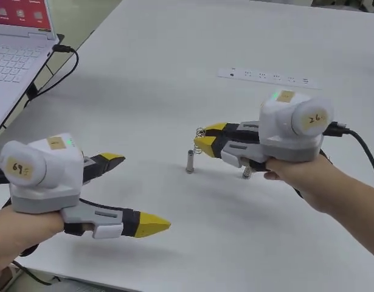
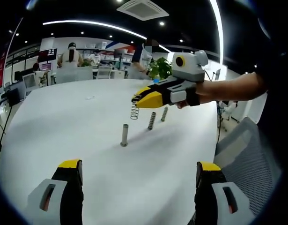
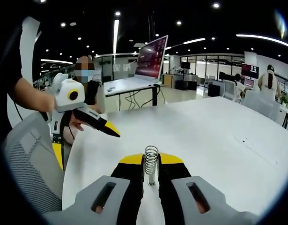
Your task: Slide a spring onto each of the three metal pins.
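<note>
White office table (image 1: pixel 144 91). Right gripper (image 1: pixel 204 139) clamps a spring (image 3: pixel 151 159) upright, just above and beside the bare pin (image 2: pixel 124 135), axes parallel. Left gripper (image 1: pixel 145 191) gapes, well apart.

White table (image 1: pixel 174 48), power strip (image 1: pixel 269 77), bare metal pin (image 1: pixel 190 161) standing upright

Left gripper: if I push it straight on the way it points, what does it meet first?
Probably the bare metal pin, just left of the midline of the open left gripper, with only tabletop before it. Depth is unclear; it might slip past.
</note>
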The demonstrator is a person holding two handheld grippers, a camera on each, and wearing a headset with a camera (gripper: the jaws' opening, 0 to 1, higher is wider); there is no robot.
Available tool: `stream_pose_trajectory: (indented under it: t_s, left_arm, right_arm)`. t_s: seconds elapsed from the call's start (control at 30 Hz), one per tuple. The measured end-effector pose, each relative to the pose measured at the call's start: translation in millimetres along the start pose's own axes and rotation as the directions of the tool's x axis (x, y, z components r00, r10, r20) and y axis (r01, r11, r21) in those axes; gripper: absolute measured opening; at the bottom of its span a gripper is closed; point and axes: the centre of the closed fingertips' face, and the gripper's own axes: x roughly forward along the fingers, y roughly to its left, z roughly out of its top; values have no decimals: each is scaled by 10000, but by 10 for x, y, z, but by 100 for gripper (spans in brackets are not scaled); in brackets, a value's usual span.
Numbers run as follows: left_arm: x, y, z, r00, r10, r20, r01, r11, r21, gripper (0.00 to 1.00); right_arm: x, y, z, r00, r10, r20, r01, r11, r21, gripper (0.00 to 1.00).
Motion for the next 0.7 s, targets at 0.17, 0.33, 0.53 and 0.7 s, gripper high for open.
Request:
stream_pose_trajectory:
  t_s: [0.17, 0.33, 0.53, 0.7]
  left_arm:
    - [-9, 8, -18, 10000, 32, -19, -32, 10000, -39, 98]
    - [-16, 19, -23, 10000, 54, -18, -54, 10000, -79, 98]
    - [-18, 21, -22, 10000, 54, -19, -54, 9999, -93, 98]
    - [-16, 12, -36, 10000, 27, -55, -28, 9999, -122, 98]
  right_arm:
    - [65, -18, 30, 10000, 49, 37, -49, 9999, 106, 8]
    - [111, -35, -12, 10000, 63, -76, -61, 9996, 288, 8]
    - [130, -45, -59, 9997, 89, -212, -81, 9993, 376, 8]
    - [155, -40, -64, 9996, 154, -226, -145, 9991, 399, 8]
